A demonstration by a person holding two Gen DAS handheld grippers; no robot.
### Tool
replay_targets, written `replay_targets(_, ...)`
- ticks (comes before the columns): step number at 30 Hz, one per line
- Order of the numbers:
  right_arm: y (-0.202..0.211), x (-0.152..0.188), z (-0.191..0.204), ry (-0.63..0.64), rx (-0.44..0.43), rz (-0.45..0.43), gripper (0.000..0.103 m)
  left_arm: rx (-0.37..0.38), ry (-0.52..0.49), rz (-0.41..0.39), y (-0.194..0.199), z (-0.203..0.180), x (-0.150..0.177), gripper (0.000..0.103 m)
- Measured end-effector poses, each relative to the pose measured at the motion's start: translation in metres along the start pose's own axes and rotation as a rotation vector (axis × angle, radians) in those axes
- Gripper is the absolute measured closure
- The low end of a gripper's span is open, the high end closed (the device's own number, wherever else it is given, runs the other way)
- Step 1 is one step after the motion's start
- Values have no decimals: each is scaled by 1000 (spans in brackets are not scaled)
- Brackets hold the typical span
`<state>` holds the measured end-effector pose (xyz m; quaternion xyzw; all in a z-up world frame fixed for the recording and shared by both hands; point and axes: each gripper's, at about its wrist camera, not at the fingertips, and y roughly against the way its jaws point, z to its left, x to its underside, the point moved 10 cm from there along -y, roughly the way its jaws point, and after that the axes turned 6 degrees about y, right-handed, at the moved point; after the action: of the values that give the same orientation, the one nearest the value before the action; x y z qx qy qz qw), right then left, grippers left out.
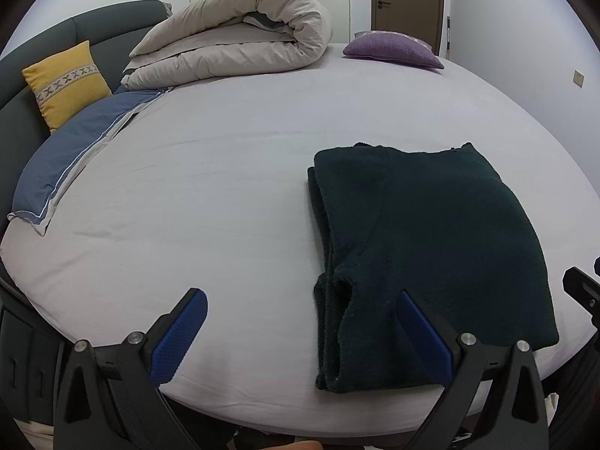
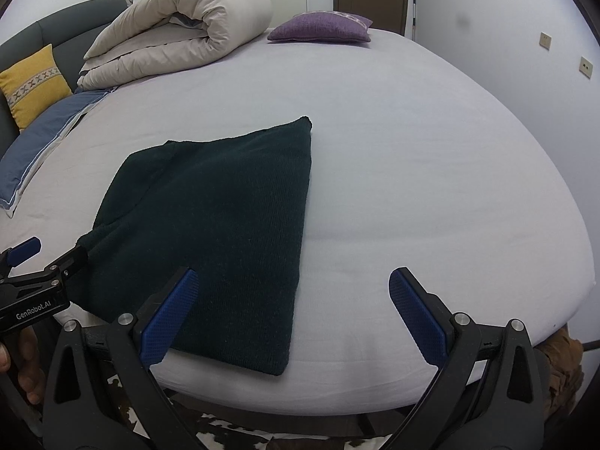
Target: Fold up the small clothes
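Dark green sweater (image 2: 210,232) lies flat on the bed (image 1: 225,195), close to the near edge, already doubled into a rough rectangle. Stacked layers show along its left side in the left wrist view; the right side in the right wrist view is one clean fold line.

Left gripper (image 1: 300,326): jaws spread wide, nothing held. Its right finger sits over the sweater's near-left corner, its left finger over bare sheet. Contact with the cloth cannot be judged.

Right gripper (image 2: 292,300): jaws spread wide, empty. Its left finger overlaps the sweater's near edge, its right finger stands over bare sheet.

Step, as I read it: between folds, or at the end of folding. Both tools are free and poised at the near edge. If another fold is wanted, the next move calls for each gripper to close on a near corner, taking all layers at once, then carry that edge to the far edge. The left-side stack looks loose and may splay if only the top layer is caught.

Room: wide open sheet beyond and to the right of the sweater. Rolled duvet (image 1: 240,33), yellow cushion (image 1: 65,82), blue pillow (image 1: 71,161) and purple cushion (image 2: 320,28) lie well apart, at the far and left margins. The near bed edge is just below the sweater; little slack there.
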<state>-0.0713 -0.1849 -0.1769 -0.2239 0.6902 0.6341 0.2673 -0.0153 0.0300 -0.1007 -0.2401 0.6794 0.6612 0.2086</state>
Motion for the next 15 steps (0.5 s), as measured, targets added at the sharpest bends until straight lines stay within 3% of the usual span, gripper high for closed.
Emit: replay_targets(15, -1, 1, 1, -1, -1, 3, 0, 0, 1, 1, 0, 1, 1, 0)
